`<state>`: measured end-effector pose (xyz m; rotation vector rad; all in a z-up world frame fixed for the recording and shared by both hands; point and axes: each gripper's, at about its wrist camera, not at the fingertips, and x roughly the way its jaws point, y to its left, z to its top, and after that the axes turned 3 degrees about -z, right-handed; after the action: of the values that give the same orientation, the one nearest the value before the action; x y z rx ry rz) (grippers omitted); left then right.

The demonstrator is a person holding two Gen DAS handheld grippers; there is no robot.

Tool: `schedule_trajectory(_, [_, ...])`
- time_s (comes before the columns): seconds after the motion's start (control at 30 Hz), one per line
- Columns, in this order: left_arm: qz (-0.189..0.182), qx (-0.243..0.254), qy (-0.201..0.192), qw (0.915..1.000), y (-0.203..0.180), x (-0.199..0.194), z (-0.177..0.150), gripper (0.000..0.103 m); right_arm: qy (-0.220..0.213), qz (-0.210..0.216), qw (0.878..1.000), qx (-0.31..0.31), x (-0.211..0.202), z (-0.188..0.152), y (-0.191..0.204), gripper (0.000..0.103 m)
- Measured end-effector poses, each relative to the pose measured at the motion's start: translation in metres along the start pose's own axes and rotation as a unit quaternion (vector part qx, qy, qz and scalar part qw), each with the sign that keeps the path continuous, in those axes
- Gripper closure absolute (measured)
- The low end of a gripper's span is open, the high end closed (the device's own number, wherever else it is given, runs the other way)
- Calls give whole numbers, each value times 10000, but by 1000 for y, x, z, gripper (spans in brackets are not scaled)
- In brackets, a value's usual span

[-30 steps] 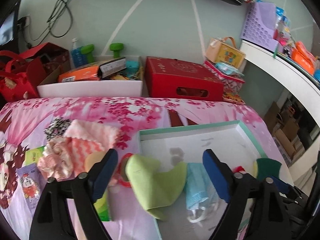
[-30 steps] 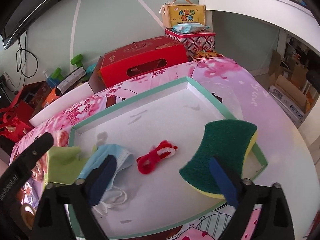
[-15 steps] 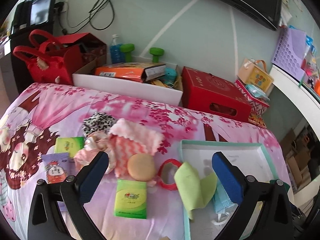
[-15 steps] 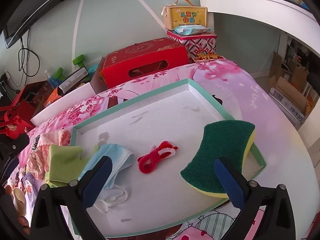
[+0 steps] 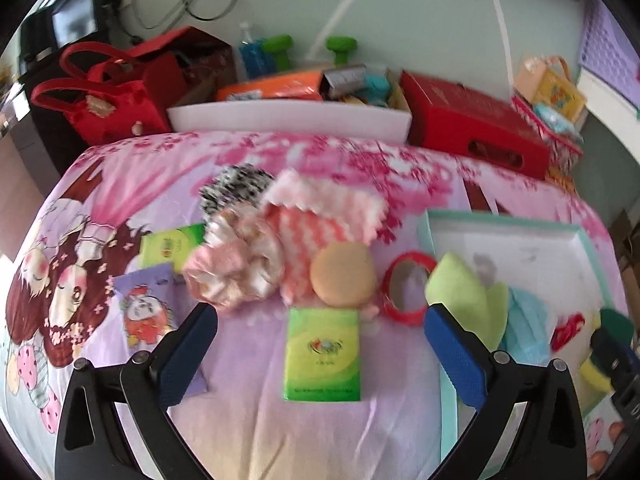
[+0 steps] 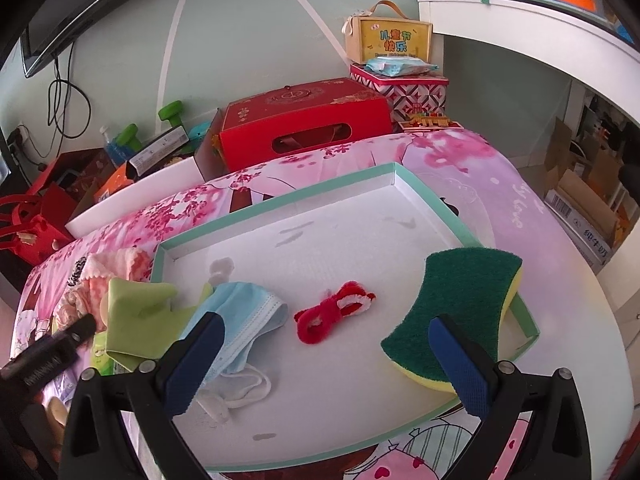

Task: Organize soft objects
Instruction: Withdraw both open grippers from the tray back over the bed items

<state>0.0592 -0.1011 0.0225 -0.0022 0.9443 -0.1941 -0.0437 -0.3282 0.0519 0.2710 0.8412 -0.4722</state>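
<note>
Left hand-held gripper [image 5: 318, 354] jaws spread wide, nothing gripped; green tissue pack [image 5: 322, 356] lies flat on the bedsheet [image 5: 260, 432] between the blue pads. Right hand-held gripper [image 6: 324, 364] also wide open and empty, above the near part of the teal-rimmed tray [image 6: 280, 204].

In the tray: blue face mask [image 6: 244, 320] by its left pad, red-and-white scrunchie [image 6: 332, 312] mid-tray, green-and-yellow sponge [image 6: 460, 304] propped on the right rim. Lime cloth [image 5: 460, 292] drapes over the tray's left rim.

Just beyond the tissue pack: tan round puff [image 5: 344, 276], red ring [image 5: 408, 288], pink scrunchie [image 5: 236, 272], pink-and-white cloth [image 5: 324, 208]. Black-and-white scrunchie [image 5: 236, 190] is further back. Second green pack [image 5: 170, 246] and a purple packet [image 5: 148, 312] sit left.

Far edge: white box [image 5: 288, 122], red carton [image 5: 472, 132].
</note>
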Motion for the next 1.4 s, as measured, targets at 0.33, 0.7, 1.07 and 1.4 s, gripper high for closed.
schedule_trajectory(0.33, [-249,228,83,9994,-27,14,-12,0,-62,-84,9999,5,-5,1,-2,0])
schedule_trajectory(0.7, [-183,688,250,9971,-55,30,-21,0,-67,-85,9999,25,-7,1,-4,0])
schedule_trajectory(1.07, [-160,809,351,9960,-51,21,-21,0,-112,-77,9999,30,-8,1,-4,0])
schedule_trajectory(1.4, [203,95,27,9997,10,-11,-6,0,-94,292,9995,-82,-7,-1,18,0])
